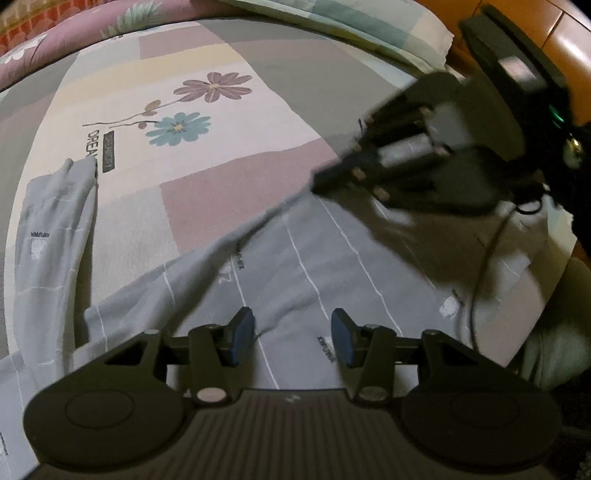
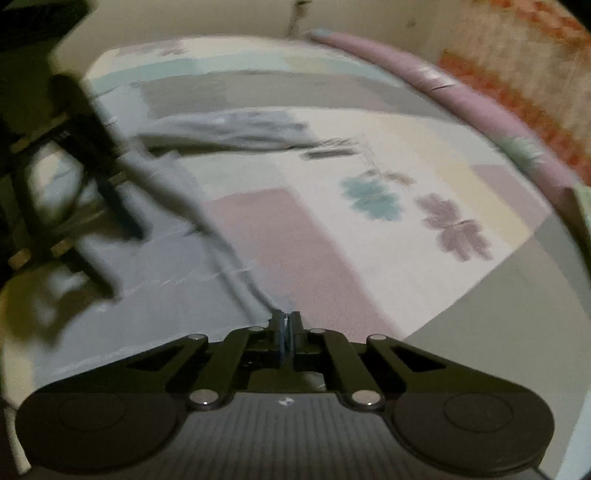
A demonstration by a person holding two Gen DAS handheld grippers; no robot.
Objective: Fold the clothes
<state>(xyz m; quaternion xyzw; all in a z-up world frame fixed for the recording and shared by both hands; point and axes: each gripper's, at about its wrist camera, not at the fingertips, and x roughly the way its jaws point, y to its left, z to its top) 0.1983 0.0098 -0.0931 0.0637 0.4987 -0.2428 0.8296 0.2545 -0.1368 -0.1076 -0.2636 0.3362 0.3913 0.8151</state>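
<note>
A grey garment (image 1: 303, 269) with thin white lines and small printed logos lies spread over a bed. One sleeve (image 1: 51, 236) stretches out at the left. My left gripper (image 1: 292, 338) hovers open over the cloth, its blue pads (image 1: 242, 338) apart with nothing between them. My right gripper (image 1: 325, 182) comes in from the upper right, blurred, pinching the garment's edge and pulling it taut. In the right wrist view that right gripper (image 2: 285, 325) is shut on the grey garment (image 2: 177, 266), with a ridge of cloth running away from it. The left gripper (image 2: 122, 206) shows blurred at the left.
The bed sheet (image 1: 207, 147) has pastel blocks and printed flowers. A purple patterned quilt (image 1: 66, 40) lies along the far side and a pale pillow (image 1: 369, 26) at the top right. Orange wooden furniture (image 1: 546, 33) stands beyond. A cable (image 1: 484, 266) hangs over the garment at the right.
</note>
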